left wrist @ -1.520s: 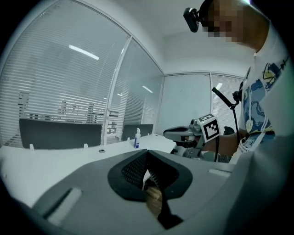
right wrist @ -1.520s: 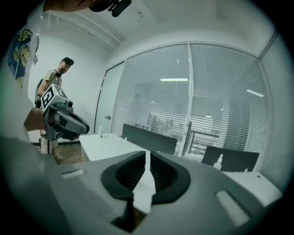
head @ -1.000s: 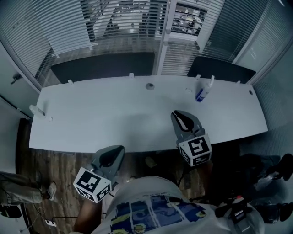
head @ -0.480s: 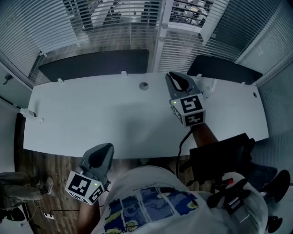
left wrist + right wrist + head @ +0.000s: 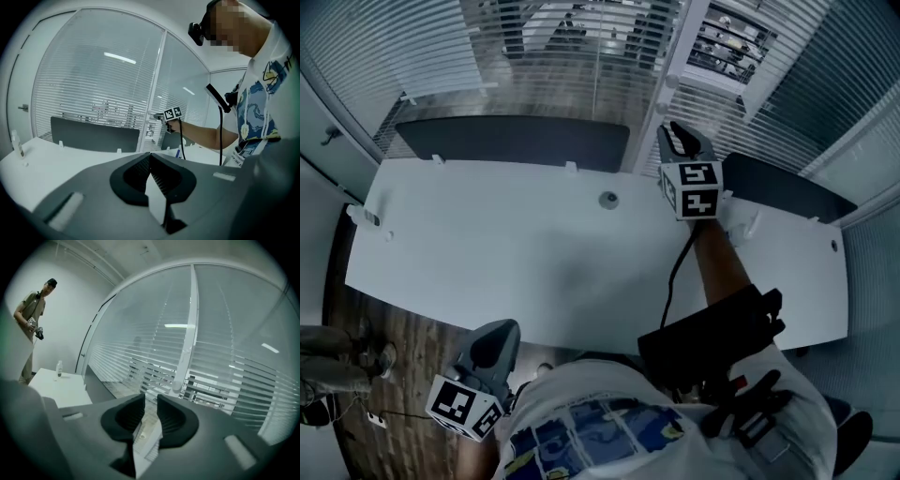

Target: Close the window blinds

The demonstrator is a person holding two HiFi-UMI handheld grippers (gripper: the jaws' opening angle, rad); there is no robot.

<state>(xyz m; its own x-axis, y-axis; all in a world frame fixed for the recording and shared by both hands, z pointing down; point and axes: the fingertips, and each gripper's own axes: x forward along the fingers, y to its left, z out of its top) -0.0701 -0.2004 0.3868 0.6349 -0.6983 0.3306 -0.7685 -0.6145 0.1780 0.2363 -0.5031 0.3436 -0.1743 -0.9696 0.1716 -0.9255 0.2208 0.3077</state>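
Note:
Slatted window blinds point(image 5: 544, 56) run along the far side of the white desk point(image 5: 487, 253), their slats tilted so the room beyond shows through. My right gripper point(image 5: 678, 133) reaches over the desk's far edge, close to the white upright post point(image 5: 670, 84) between two panes. In the right gripper view its jaws point(image 5: 150, 404) stand a little apart with nothing between them; they have just been opening. The blinds point(image 5: 225, 348) and the post point(image 5: 187, 333) fill that view. My left gripper point(image 5: 499, 336) hangs back off the desk's near edge, its tips point(image 5: 149, 155) meeting, empty.
Dark divider panels point(image 5: 516, 141) stand along the desk's far edge. A round cable hole point(image 5: 607, 199) sits mid-desk. Another person point(image 5: 33, 310) stands by a side table with a bottle point(image 5: 58, 369). Someone's legs point(image 5: 337, 352) show at the left.
My right gripper has travelled from the desk's near side across to the far edge by the blinds, arm stretched out. The left gripper has drifted slightly toward the lower left.

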